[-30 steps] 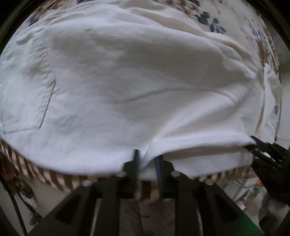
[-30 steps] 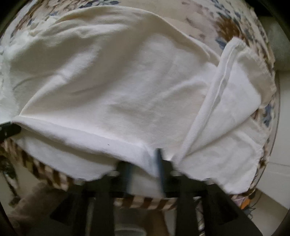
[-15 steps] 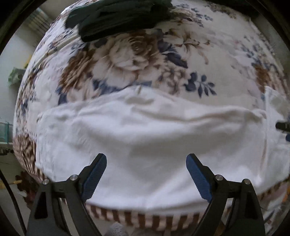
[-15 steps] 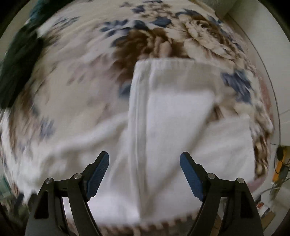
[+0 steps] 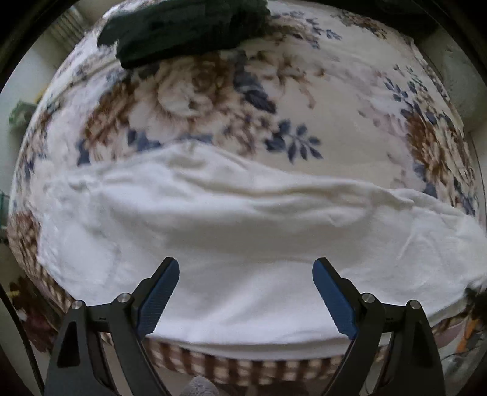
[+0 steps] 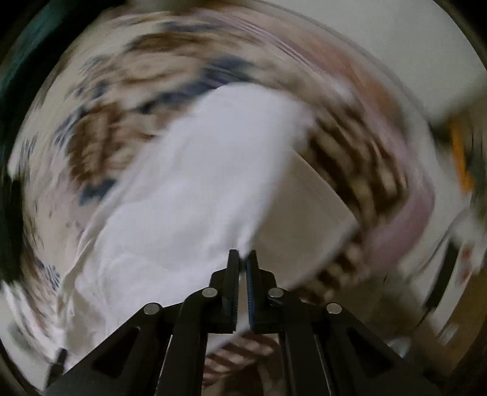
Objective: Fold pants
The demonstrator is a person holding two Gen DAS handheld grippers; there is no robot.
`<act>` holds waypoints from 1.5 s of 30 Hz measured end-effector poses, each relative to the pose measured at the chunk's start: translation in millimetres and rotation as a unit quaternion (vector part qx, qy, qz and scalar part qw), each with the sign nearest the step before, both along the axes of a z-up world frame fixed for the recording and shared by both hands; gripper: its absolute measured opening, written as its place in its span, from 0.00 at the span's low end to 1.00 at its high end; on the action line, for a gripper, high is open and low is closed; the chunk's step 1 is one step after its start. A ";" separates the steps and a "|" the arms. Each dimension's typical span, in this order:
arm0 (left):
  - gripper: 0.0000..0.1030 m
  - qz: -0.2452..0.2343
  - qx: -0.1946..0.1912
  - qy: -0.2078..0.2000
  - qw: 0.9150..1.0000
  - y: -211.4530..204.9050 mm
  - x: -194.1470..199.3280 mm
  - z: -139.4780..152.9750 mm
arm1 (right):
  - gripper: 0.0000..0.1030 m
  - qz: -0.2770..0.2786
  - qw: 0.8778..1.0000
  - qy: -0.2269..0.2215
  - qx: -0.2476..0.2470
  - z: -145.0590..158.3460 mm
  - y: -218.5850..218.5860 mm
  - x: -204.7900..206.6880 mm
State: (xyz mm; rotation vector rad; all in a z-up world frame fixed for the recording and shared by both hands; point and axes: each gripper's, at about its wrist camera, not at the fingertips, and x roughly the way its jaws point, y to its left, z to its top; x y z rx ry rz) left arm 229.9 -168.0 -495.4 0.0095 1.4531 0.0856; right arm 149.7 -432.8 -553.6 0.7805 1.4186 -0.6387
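White pants lie folded in a wide band across the near edge of a bed with a floral cover. My left gripper is open above the pants' near edge, holding nothing. In the right wrist view, which is blurred by motion, my right gripper is shut on an edge of the white pants, and the cloth stretches away up and to the left from the jaws.
A dark green garment lies at the far side of the bed. The bed's striped brown border runs below the pants. A pale pillow sits at the far right. Floor clutter shows at the right.
Both grippers let go of the pants' edge and drew back open. Since then the right gripper has swung round and shut on the pants' edge again; the left stays open.
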 end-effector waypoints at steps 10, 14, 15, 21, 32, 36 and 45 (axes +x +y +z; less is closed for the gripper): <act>0.87 -0.045 -0.007 0.018 0.999 -30.5 -24.0 -6.8 | 0.08 -0.101 0.979 -0.124 0.125 -25.7 -58.7 -50.9; 0.87 -0.041 -0.001 0.034 0.999 -26.8 -26.2 -14.1 | 0.31 -0.082 0.975 -0.110 0.172 -49.7 -36.9 -34.3; 0.87 -0.039 0.000 0.035 0.999 -24.9 -26.5 -14.8 | 0.31 -0.085 0.975 -0.102 0.178 -59.9 -34.4 -27.5; 0.87 -0.029 0.006 0.035 0.999 -10.6 -29.3 -14.9 | 0.02 -0.144 0.970 -0.107 0.165 -75.4 -25.3 -21.0; 0.87 -0.004 0.007 0.056 0.998 11.8 -40.3 -25.9 | 0.41 -0.087 0.972 -0.085 0.201 -80.9 -3.4 -19.0; 0.87 -0.012 0.011 0.052 0.999 8.6 -44.3 -27.0 | 0.06 -0.151 0.966 -0.102 0.182 -96.1 1.7 -17.0; 0.87 -0.015 -0.003 0.059 0.998 22.6 -60.1 -21.1 | 0.04 -0.126 0.981 -0.092 0.113 -39.6 3.2 -30.4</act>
